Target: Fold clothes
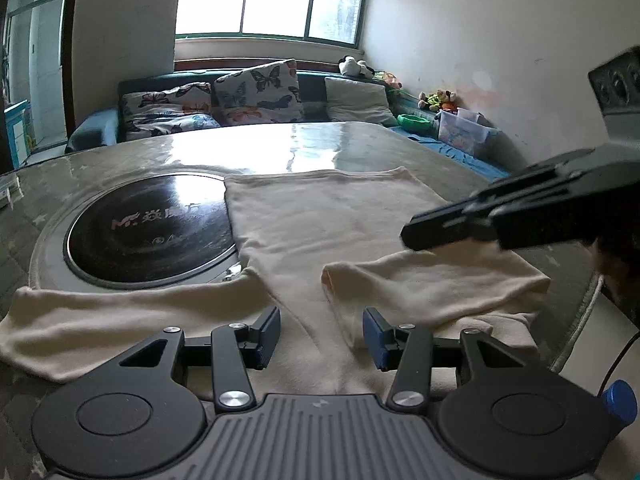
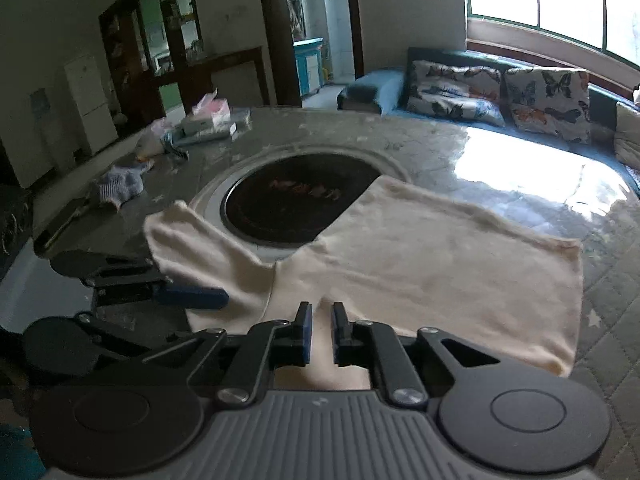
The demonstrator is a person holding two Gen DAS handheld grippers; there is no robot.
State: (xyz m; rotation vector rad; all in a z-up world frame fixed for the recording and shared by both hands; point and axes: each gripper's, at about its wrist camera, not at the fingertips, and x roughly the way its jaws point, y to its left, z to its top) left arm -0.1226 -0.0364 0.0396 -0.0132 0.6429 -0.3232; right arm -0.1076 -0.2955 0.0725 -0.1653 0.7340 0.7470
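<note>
A cream long-sleeved shirt (image 1: pixel 328 216) lies flat on the round table, its body reaching away from me; it also shows in the right wrist view (image 2: pixel 432 264). Its left sleeve (image 1: pixel 120 316) stretches out to the left. Its right sleeve (image 1: pixel 432 288) is folded inward across the body. My left gripper (image 1: pixel 322 338) is open, low over the shirt's near edge, with nothing in it. My right gripper (image 2: pixel 320 334) has its jaws a narrow gap apart over the shirt's near edge; no cloth shows between them. It hovers above the folded sleeve in the left wrist view (image 1: pixel 452 226).
A black round hotplate (image 1: pixel 152 228) is set in the table's middle, partly under the shirt. Small clothes and packets (image 2: pixel 192 128) lie at the table's far side. A sofa with butterfly cushions (image 1: pixel 256 92) stands behind the table under the window.
</note>
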